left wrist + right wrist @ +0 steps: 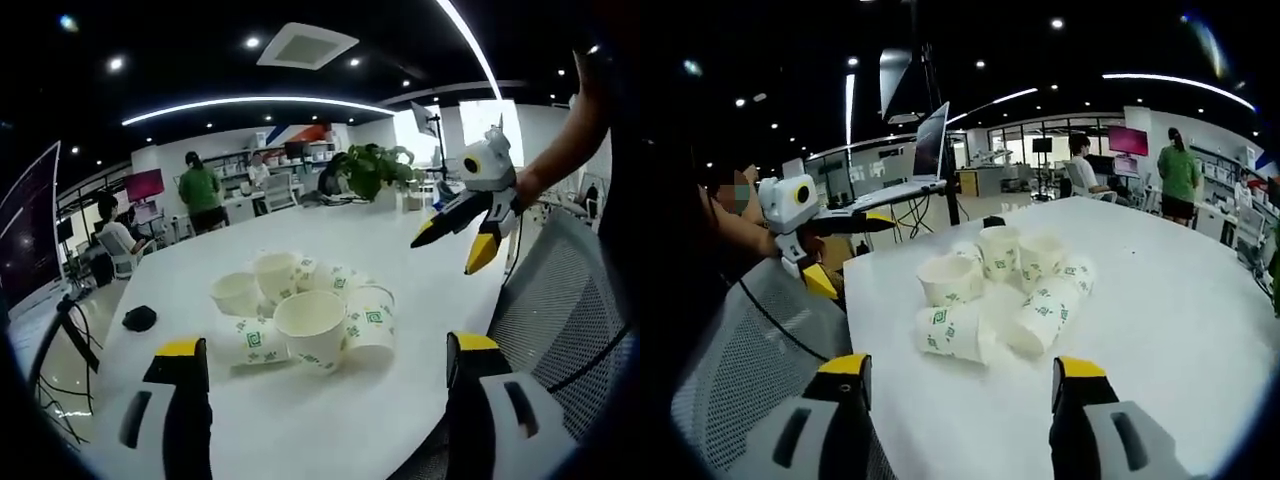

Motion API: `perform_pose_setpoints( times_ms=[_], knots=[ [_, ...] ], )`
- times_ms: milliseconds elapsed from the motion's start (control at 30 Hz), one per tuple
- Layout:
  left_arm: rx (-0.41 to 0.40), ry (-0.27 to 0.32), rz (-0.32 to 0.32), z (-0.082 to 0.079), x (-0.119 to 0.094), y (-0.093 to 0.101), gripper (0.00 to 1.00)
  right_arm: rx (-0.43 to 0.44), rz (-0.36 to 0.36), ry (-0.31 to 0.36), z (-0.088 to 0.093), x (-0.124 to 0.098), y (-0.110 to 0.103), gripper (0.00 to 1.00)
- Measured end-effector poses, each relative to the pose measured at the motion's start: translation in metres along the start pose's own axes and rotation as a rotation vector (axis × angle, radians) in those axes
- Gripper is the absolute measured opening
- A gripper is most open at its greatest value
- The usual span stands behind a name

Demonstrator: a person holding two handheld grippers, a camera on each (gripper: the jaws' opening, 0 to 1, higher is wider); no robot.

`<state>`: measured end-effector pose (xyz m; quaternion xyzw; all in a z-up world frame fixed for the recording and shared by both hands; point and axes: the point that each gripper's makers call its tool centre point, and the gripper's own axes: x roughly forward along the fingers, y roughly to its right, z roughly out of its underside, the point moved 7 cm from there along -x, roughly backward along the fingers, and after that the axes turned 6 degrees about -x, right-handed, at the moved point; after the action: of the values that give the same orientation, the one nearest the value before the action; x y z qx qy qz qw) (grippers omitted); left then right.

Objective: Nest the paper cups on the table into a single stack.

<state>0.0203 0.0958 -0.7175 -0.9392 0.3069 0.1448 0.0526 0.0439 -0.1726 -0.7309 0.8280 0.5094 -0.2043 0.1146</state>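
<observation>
Paper cups clustered on white table; open-plan office behind.

The left hand-held gripper is raised with its jaws spread wide, nothing between them. The right hand-held gripper is likewise wide open and empty. Each is carried in a hand, a bare forearm reaching in behind the right one.
</observation>
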Motion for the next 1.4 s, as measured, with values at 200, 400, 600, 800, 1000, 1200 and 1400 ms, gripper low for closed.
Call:
perform_pose_setpoints(
  times_ms=[200,400,600,800,1000,1200,1400],
  knots=[
    [0.0,-0.005,0.006,0.0,0.0,0.001,0.99,0.021,-0.016,0.013,0.0,0.003,0.003,0.68],
    [0.003,-0.005,0.014,0.0,0.0,0.002,0.99,0.039,-0.037,0.015,0.001,0.006,0.007,0.67],
    [0.001,0.001,0.015,-0.001,0.0,0.003,0.99,0.029,-0.06,0.0,0.0,0.011,0.012,0.67],
    [-0.005,0.009,0.011,-0.002,-0.001,0.002,0.99,0.016,-0.086,-0.019,-0.004,0.017,0.014,0.66],
    [-0.005,0.009,0.016,-0.002,-0.001,0.003,0.99,0.01,-0.112,-0.037,-0.005,0.021,0.014,0.64],
    [-0.007,0.014,0.016,-0.002,-0.001,0.003,0.99,0.016,-0.126,-0.046,-0.005,0.025,0.018,0.61],
    [-0.005,0.008,0.024,-0.001,-0.001,0.005,0.99,0.02,-0.141,-0.047,-0.007,0.032,0.019,0.55]
  ],
)
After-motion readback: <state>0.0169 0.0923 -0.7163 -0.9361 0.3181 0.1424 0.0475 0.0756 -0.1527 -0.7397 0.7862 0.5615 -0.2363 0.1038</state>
